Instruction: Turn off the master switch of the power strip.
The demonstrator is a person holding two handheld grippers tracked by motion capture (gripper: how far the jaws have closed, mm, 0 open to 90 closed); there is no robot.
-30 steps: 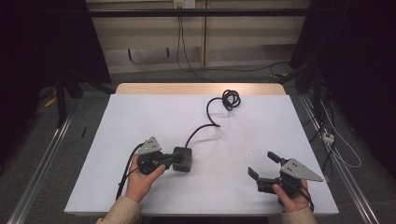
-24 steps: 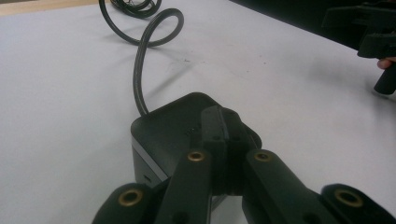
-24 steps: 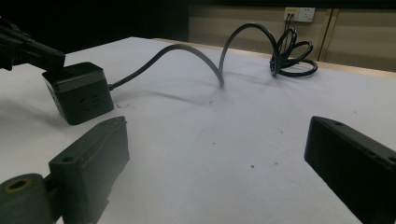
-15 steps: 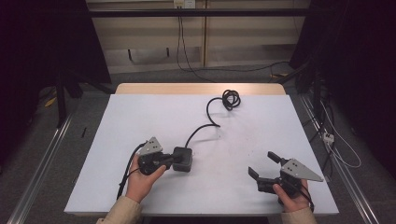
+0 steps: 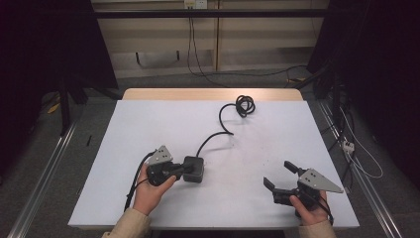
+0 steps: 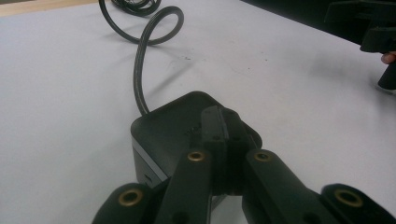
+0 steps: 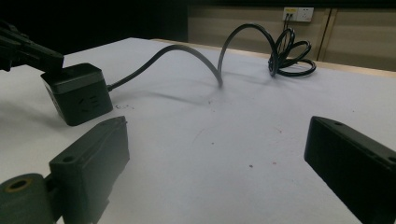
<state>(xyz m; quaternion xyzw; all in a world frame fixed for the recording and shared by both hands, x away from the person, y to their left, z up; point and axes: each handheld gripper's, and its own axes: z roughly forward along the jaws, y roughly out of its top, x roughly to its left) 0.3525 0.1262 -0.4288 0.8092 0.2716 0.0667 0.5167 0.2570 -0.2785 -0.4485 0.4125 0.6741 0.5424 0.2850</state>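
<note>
A black cube power socket (image 5: 196, 169) (image 7: 79, 93) sits on the white table (image 5: 148, 124), left of centre. Its black cable (image 5: 214, 138) (image 6: 139, 70) curves away to a coil (image 5: 245, 105) (image 7: 289, 57) near the far edge. My left gripper (image 5: 184, 169) (image 6: 219, 127) is shut, jaws pressed together, with the tips resting on the cube's top (image 6: 161, 133). I cannot see anything held between them. My right gripper (image 5: 279, 174) (image 7: 217, 140) stands open near the front right of the table, with nothing between its jaws, and points toward the cube.
The table's far wooden edge (image 5: 208, 93) lies just beyond the coil. Metal rails (image 5: 39, 183) run along the floor on both sides. More cables (image 5: 346, 144) lie on the floor at the right. A wall socket (image 7: 298, 14) is behind the table.
</note>
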